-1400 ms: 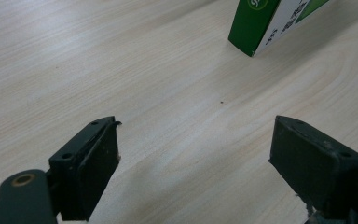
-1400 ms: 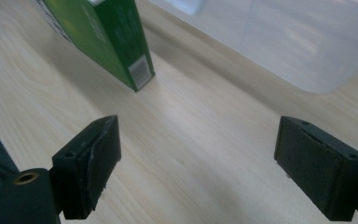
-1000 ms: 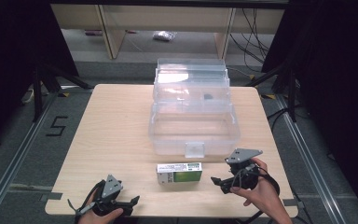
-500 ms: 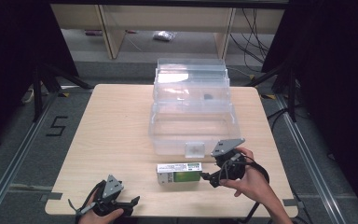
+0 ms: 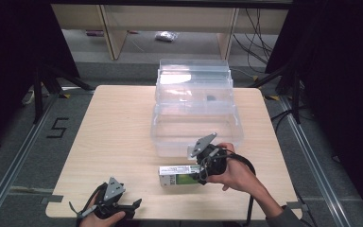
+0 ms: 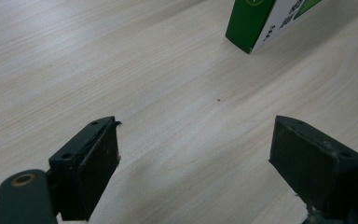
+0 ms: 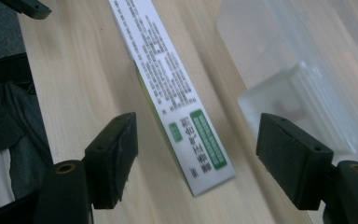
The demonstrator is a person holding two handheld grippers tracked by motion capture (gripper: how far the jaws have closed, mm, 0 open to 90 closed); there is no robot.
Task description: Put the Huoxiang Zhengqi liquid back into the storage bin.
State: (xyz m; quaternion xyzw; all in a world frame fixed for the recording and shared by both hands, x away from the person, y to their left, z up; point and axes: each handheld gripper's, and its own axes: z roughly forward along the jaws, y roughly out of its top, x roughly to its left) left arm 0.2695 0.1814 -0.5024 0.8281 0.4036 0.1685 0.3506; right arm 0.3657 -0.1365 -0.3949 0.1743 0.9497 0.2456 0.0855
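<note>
Wooden tabletop [image 5: 113, 142] carried a clear plastic bin [image 5: 196, 120] just beyond the right gripper [image 5: 203, 172]. Between that gripper's jaws lay the green-and-white carton [image 7: 177, 93], its long axis running away from the gripper along its line of sight; the jaws had just been closing but stood off both sides, not yet gripping. The left gripper [image 6: 196, 158] rested well apart from the carton, open and empty, so the right hand was nearer.

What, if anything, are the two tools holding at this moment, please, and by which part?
Nothing is held yet. The right tool straddles one end of the green-and-white cardboard box, its jaws closing but not touching it. The left tool is open over the bare wooden table.
</note>
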